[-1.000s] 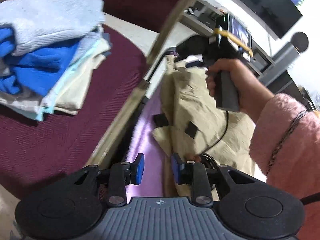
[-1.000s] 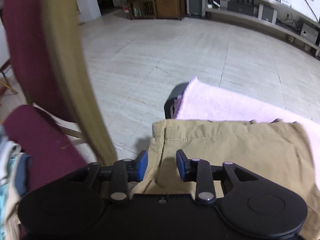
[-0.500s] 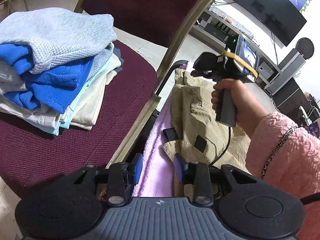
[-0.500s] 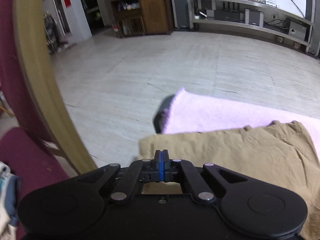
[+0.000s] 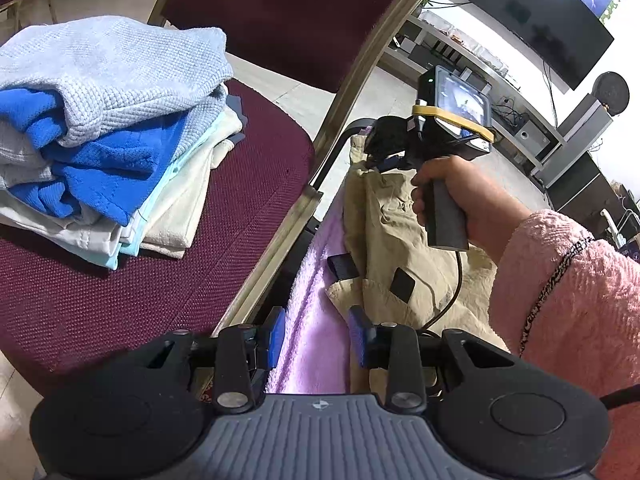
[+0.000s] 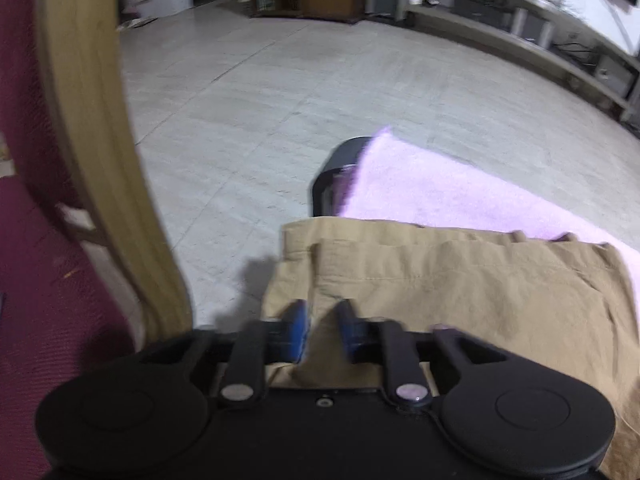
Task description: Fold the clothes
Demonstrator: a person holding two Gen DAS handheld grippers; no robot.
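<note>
Khaki trousers (image 5: 396, 224) lie on a pink towel (image 5: 320, 320) spread over a bench. My left gripper (image 5: 316, 336) is open and empty, hovering over the towel's near edge beside the trousers' hem. My right gripper (image 6: 320, 328) is open, its blue pads straddling a raised fold of the trousers (image 6: 460, 280) near the waistband end. In the left wrist view the right gripper (image 5: 384, 152) is held by a hand in a pink sleeve at the far end of the trousers.
A maroon chair (image 5: 224, 216) stands left of the bench, carrying a stack of folded clothes (image 5: 108, 120). Its gold frame (image 6: 92, 128) rises close to my right gripper. Tiled floor (image 6: 280, 80) and a TV shelf lie beyond.
My right gripper was open, shut half a second ago, and is open again over the trousers' edge. My left gripper has drawn back slightly and stays open.
</note>
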